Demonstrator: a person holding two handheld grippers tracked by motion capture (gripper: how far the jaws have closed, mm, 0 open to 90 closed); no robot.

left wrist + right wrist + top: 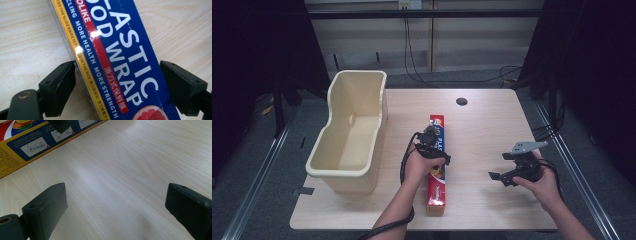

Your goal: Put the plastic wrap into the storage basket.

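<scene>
Broadly, the pale wood tabletop (482,200) carries a cream bin (349,132) at its left and a plastic-wrap box (437,165) lying flat near the middle, its length running away from the person. Left tongs (430,146) straddle the box across its width: in the left gripper view the 2 jaws flank the box (120,62), the left one at its edge, the right just beside it, not yet clamped. Right tongs (508,176) hover wide open over bare wood, well apart from the box.
</scene>
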